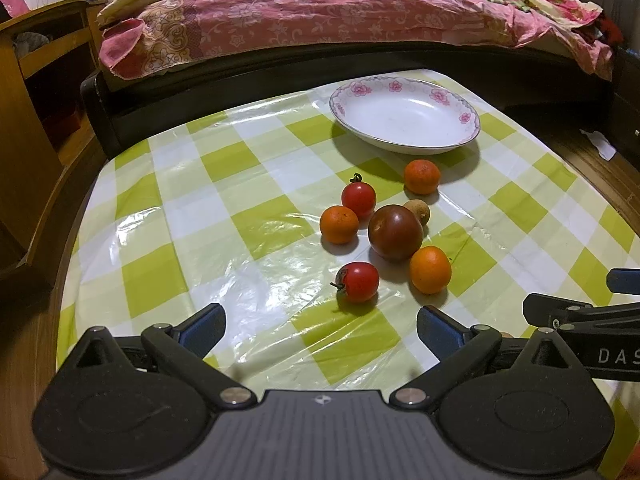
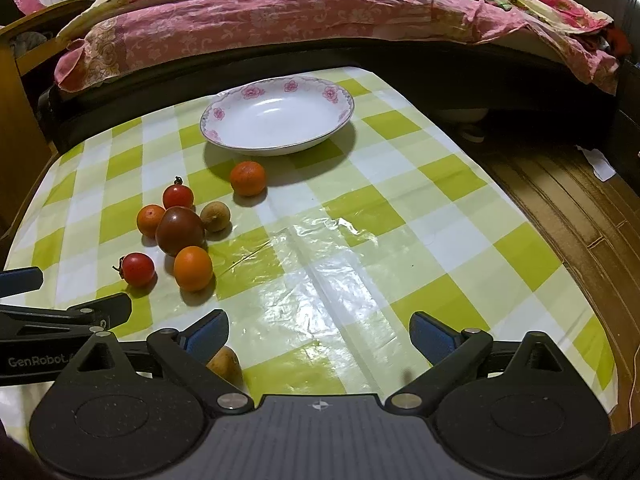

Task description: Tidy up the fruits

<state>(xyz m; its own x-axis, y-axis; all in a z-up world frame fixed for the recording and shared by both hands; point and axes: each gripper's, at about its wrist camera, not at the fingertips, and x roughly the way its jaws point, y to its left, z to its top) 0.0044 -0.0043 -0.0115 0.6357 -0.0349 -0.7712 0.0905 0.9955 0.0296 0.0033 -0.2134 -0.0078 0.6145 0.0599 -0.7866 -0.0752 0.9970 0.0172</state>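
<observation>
A cluster of fruit lies mid-table: a dark tomato (image 1: 395, 232) (image 2: 180, 230), two red cherry tomatoes (image 1: 359, 198) (image 1: 357, 281), three small oranges (image 1: 421, 176) (image 1: 339, 224) (image 1: 430, 269) and a brown longan (image 1: 417, 211) (image 2: 215, 217). A white floral plate (image 1: 404, 114) (image 2: 278, 117) stands empty behind them. My left gripper (image 1: 320, 330) is open and empty just short of the near cherry tomato. My right gripper (image 2: 319, 336) is open and empty to the right of the fruit. A second longan (image 2: 224, 362) lies by its left finger.
The table has a green and white checked plastic cloth (image 1: 224, 208) (image 2: 400, 216). A bed with a pink quilt (image 1: 320, 20) runs along the far edge. A wooden cabinet (image 1: 32, 92) is at the left. Wood floor (image 2: 560, 208) lies to the right.
</observation>
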